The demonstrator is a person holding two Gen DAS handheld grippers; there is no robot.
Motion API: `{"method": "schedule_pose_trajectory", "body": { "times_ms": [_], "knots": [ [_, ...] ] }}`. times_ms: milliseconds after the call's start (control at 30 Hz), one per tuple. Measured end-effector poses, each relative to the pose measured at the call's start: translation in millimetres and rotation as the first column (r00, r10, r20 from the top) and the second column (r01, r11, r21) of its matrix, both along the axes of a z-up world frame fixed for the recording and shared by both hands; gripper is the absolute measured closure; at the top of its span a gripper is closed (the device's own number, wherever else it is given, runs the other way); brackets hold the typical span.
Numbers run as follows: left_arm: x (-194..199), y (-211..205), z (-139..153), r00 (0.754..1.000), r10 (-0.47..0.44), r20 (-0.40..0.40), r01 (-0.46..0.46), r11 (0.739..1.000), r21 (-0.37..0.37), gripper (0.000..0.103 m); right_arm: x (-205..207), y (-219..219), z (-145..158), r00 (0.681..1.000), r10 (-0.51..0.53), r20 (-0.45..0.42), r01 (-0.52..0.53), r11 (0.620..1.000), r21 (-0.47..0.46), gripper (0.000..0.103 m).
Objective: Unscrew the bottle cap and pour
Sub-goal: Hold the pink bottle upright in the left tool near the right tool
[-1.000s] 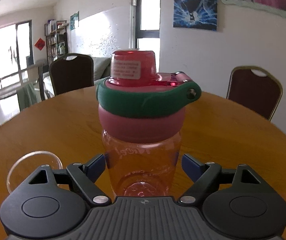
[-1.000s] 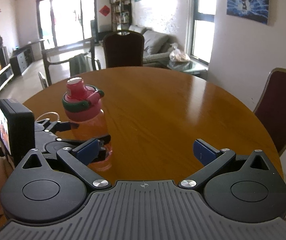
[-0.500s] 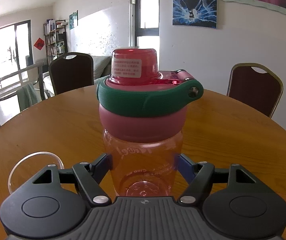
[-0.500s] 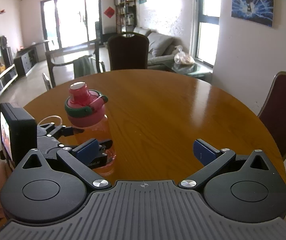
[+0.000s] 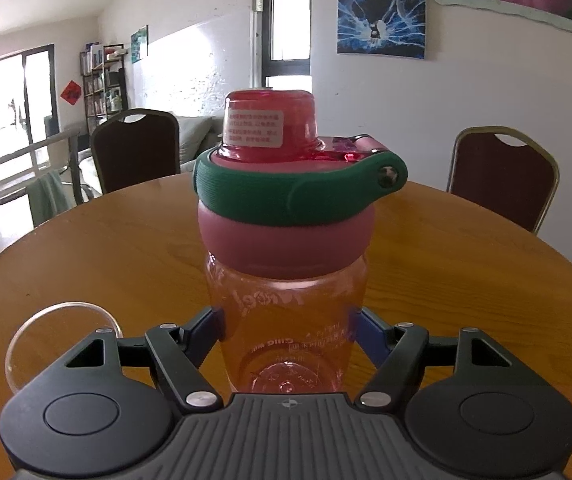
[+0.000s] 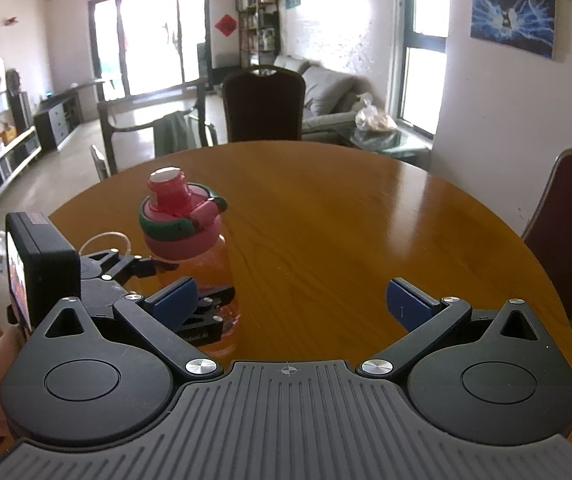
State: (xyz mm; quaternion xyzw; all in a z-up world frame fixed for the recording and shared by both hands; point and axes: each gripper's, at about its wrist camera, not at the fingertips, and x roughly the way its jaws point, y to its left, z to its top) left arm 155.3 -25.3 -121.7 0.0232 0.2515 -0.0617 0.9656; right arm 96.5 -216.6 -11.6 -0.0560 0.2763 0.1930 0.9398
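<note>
While capped, bottle [image 5: 286,320] seemingly holds orange liquid, left tool [image 5: 286,326] clamping it.

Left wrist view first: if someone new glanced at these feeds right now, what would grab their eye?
The orange bottle with its red cap and green collar fills the centre of the left wrist view, clamped low on its body by the left gripper. In the right wrist view, the right gripper hangs open over the round wooden table.
</note>
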Motion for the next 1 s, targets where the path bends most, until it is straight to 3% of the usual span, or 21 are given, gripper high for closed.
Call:
{"method": "schedule_pose_trajectory", "body": {
  "times_ms": [533,1000],
  "knots": [
    [8,2,-1,0.998,-0.054,-0.017,0.054,0.998,0.036,0.031,17,13,8,0.996,0.084,-0.027,-0.085,0.996,-0.001,0.0],
    [11,4,-3,0.997,-0.073,-0.04,0.075,0.995,0.062,0.031,24,11,8,0.993,0.095,-0.069,-0.096,0.995,-0.019,0.0]
  ]
}}
